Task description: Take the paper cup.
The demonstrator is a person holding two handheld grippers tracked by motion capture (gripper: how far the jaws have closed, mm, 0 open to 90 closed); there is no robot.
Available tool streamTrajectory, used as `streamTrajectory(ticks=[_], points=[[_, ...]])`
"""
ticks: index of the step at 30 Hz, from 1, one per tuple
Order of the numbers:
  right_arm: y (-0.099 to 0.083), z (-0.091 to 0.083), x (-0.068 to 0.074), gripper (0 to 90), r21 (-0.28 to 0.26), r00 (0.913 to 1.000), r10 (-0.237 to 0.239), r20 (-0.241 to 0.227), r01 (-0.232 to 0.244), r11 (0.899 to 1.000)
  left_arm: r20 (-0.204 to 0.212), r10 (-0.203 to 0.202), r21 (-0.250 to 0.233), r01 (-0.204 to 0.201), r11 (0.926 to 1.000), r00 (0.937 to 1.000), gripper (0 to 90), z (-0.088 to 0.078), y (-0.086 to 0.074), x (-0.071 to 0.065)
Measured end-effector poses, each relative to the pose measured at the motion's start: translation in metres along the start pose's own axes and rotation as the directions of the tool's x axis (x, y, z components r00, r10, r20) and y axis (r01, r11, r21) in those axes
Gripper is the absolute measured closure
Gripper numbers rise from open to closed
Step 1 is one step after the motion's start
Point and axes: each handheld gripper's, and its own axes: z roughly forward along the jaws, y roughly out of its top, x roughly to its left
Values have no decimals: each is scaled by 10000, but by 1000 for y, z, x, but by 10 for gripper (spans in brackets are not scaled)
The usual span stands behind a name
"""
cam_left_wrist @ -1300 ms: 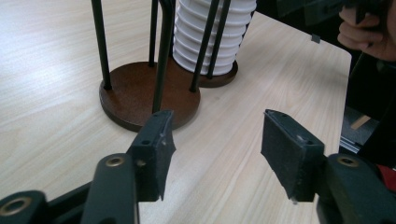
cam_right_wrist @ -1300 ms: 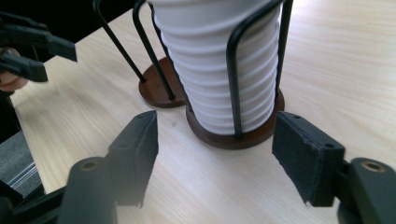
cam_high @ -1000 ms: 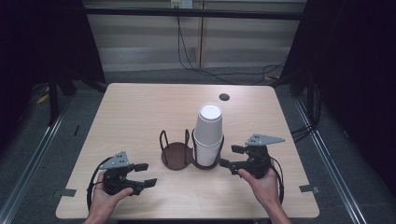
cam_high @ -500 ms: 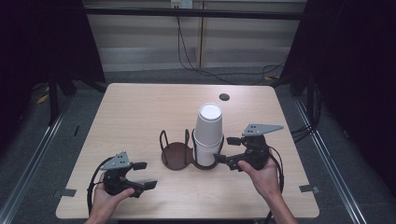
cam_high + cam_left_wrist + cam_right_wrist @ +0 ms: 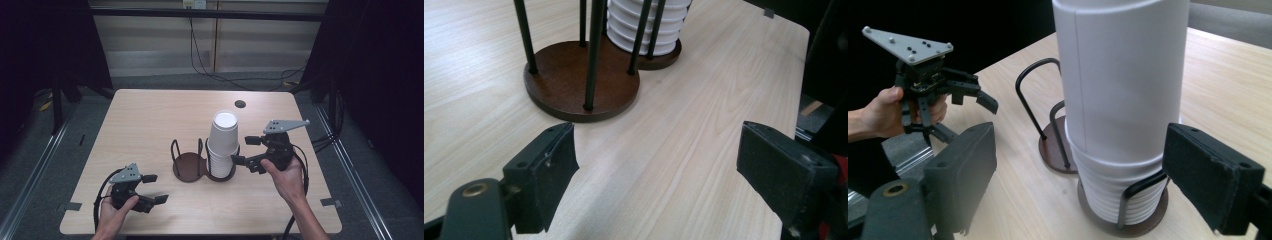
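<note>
A tall stack of white paper cups (image 5: 222,145), upside down, standing in the right ring of a dark wire holder (image 5: 205,162) on the wooden table (image 5: 150,115). Right in front of the right gripper (image 5: 246,150), just past its tips. Nothing pinched there: jaws just been opening, now as wide as they go, no cup between them yet, pads not touching. In the right gripper view, the top cup (image 5: 1120,75) straight ahead, a little toward the right pad.

Probably very light, these cups. Thin and soft at the sides, so easy to squash with a hard squeeze. Smooth too, so maybe a bit slippery. Stuck snug in each other, most likely, so more than one may come up together. Best spot to take hold: the side of the top cup, above the wire loops, with a gentle pinch, then a slow lift straight up.

Left ring of the holder empty, just beside the stack, farther from the right gripper.

Left gripper (image 5: 150,189) low over the table, well apart from the stack, holder ahead of its tips. Jaws open wide, holding nothing.
</note>
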Motion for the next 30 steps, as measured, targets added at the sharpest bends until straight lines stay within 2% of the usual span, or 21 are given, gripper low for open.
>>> streamTrajectory(ticks=[2,5,8,11,14,22,26,30], points=[[3,0,0,143,35,10000,-45,21,45,10000,-36,-14,-52,14,10000,10000,161,-1,0,0],[12,-4,-1,155,49,9994,-65,-338,66,10000,-31,-46,-41,46,10000,10000,161,-1,-1,0],[19,-6,-2,155,229,9995,-160,-266,166,9996,32,-23,2,23,10000,10000,161,-1,0,0],[25,-5,-2,154,322,9997,-183,-175,188,9993,-151,94,-51,-95,9999,9998,162,-2,0,0],[30,-3,-5,144,366,9998,-126,-131,131,9992,-185,31,-59,-32,10000,9998,161,-2,0,0],[45,8,-12,144,615,9999,-103,-26,105,9980,-309,85,-5,-85,10000,9995,162,-2,0,0],[51,17,-14,153,978,9998,-201,29,197,9950,-285,92,94,-89,9999,9996,162,-2,0,0],[55,23,-20,148,1310,10000,-18,1,18,9914,-256,31,120,-28,9999,9997,162,-1,0,0]])
